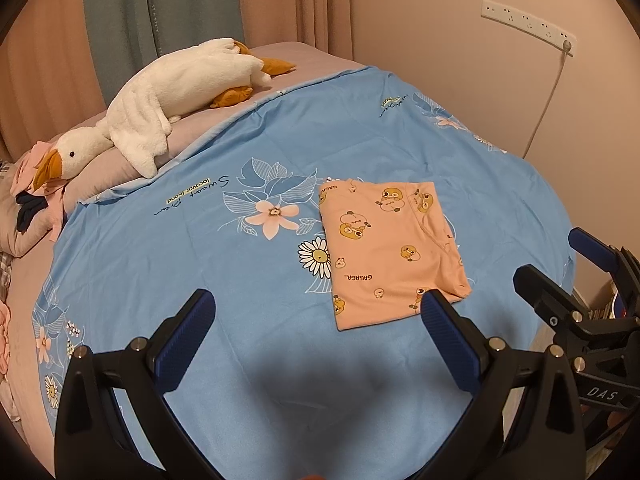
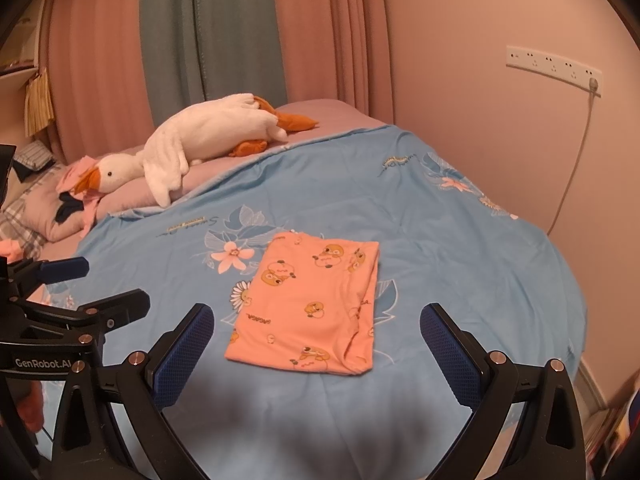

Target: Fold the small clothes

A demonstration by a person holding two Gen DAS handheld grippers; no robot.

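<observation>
Bed [image 1: 248, 320]: covered by a blue floral quilt
Plush goose [image 1: 168, 92]: lying along the pillows at the far side
Peach garment [image 1: 390, 248]: folded into a rectangle, flat mid-quilt
Left gripper [image 1: 318, 312]: spread wide, empty, its right fingertip overlapping the garment's near edge
Right gripper [image 2: 318, 324]: spread wide, empty

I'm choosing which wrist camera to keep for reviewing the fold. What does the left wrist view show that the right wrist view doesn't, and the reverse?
Only the left wrist view shows the left gripper head-on, open, its right finger overlapping the garment's near edge in the image; contact cannot be judged.

Only the right wrist view shows the whole folded peach garment unobstructed between the open right gripper fingers, plus a shelf with a yellow tassel at far left.

Both show the blue floral bedcover, the white goose plush, the curtains and the wall power strip.
</observation>
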